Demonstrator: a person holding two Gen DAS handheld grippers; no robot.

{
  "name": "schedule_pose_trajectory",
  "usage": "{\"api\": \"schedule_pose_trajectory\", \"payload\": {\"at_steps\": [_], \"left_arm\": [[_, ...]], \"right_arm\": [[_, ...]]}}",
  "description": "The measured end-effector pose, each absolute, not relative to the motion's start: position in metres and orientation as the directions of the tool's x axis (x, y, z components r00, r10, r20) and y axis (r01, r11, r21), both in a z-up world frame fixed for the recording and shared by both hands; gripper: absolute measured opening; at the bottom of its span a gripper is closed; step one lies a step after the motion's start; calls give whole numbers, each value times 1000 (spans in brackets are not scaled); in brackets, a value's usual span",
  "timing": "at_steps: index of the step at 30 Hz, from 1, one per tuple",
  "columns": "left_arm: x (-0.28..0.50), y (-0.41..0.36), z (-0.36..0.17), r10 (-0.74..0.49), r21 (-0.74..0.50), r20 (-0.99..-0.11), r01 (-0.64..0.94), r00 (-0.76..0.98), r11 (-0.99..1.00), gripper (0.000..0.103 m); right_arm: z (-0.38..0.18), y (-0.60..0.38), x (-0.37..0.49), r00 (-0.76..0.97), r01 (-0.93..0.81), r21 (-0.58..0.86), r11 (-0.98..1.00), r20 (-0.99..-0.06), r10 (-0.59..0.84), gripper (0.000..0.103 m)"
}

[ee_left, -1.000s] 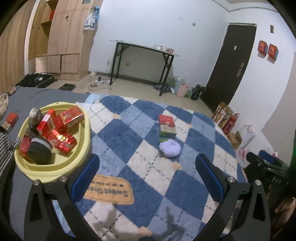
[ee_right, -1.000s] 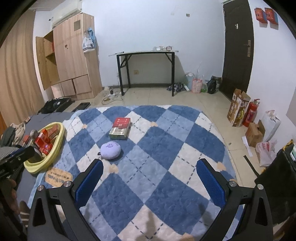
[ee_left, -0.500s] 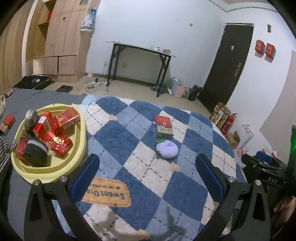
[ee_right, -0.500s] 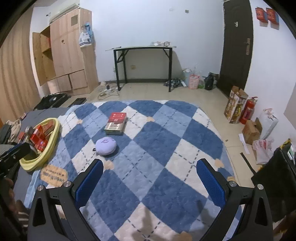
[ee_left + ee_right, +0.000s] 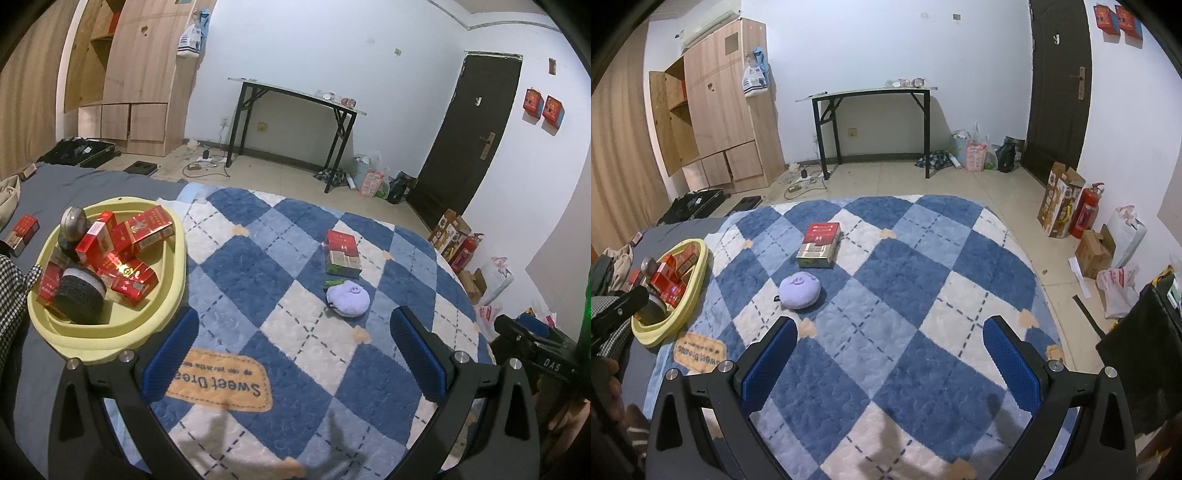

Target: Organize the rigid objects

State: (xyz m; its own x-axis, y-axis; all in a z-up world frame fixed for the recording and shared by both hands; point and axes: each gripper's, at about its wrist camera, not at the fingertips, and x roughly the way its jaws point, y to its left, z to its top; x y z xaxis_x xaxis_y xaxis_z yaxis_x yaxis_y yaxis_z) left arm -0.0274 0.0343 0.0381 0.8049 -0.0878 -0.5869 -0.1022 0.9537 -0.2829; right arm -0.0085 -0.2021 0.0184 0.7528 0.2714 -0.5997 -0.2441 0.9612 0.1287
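1. The orange patch (image 5: 218,376) on the blue checked rug (image 5: 303,332) reads "Sweet Dre…", upside down, right between the left tongs' fingers; the black device at far right reads "DAS".
2. Left tongs (image 5: 293,354) are spread wide, blue pads (image 5: 170,354) gripping nothing, hovering over the rug.
3. Right tongs (image 5: 892,362) gape just as wide, also empty-handed above the rug.
4. The yellow basin (image 5: 162,314) sits ahead-left of the left tongs, packed with red boxes (image 5: 146,227), a black sponge (image 5: 79,297) and a metal ball (image 5: 72,221).
5. Ahead of both tongs, a red box (image 5: 820,249) lies on the rug, with a purple pouch (image 5: 799,290) just nearer.
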Motion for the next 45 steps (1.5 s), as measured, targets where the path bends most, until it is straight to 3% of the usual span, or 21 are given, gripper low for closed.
{"api": "schedule_pose_trajectory", "payload": {"at_steps": [32, 39, 45], "left_arm": [[-27, 24, 34, -103, -262, -601, -74, 792, 962, 103], [-10, 24, 39, -132, -276, -642, -67, 756, 959, 103], [62, 30, 58, -157, -308, -709, -102, 688, 946, 103]], "right_arm": [[16, -201, -4, 748, -229, 140, 963, -608, 266, 103], [15, -191, -6, 725, -315, 171, 934, -591, 353, 103], [2, -163, 18, 661, -429, 247, 869, -570, 488, 101]]}}
